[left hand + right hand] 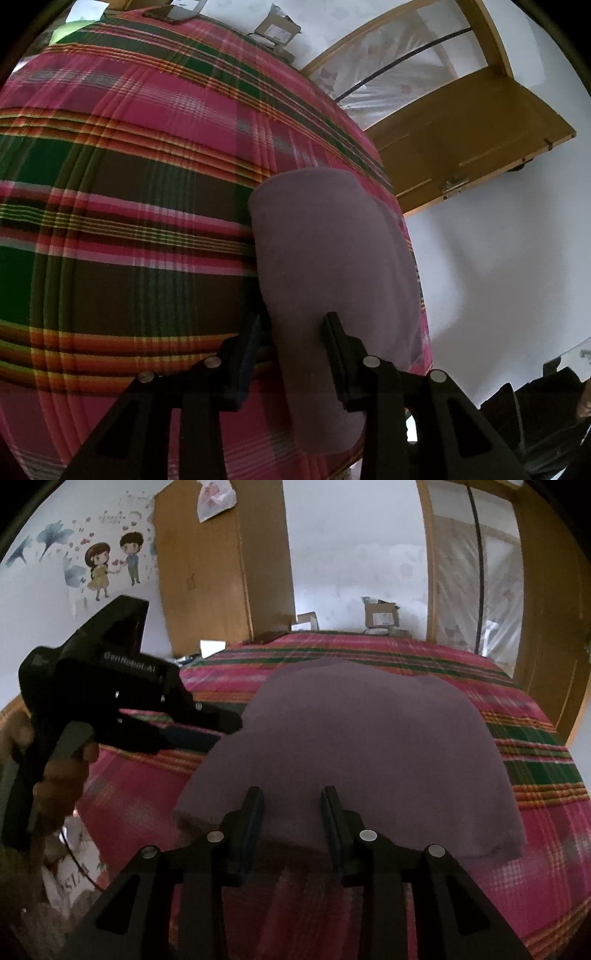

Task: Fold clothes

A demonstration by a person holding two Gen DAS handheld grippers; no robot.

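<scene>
A folded purple garment (332, 240) (369, 746) lies flat on the pink and green plaid bed cover (129, 184) (535, 886), close to the bed's edge. My left gripper (293, 328) straddles one end of it with its jaws apart. One finger is beside the cloth's edge and the other is over the cloth. Seen from the right wrist, the left gripper (221, 727) reaches in at the garment's left edge, held by a hand (66, 771). My right gripper (291, 805) stands open over the garment's near edge, and its pads do not press the cloth.
The bed's edge drops to a pale floor (498, 277) right of the garment. A wooden door (461, 140) stands open beyond it. A wooden wardrobe (214, 572) and cardboard boxes (380, 616) stand past the far end of the bed.
</scene>
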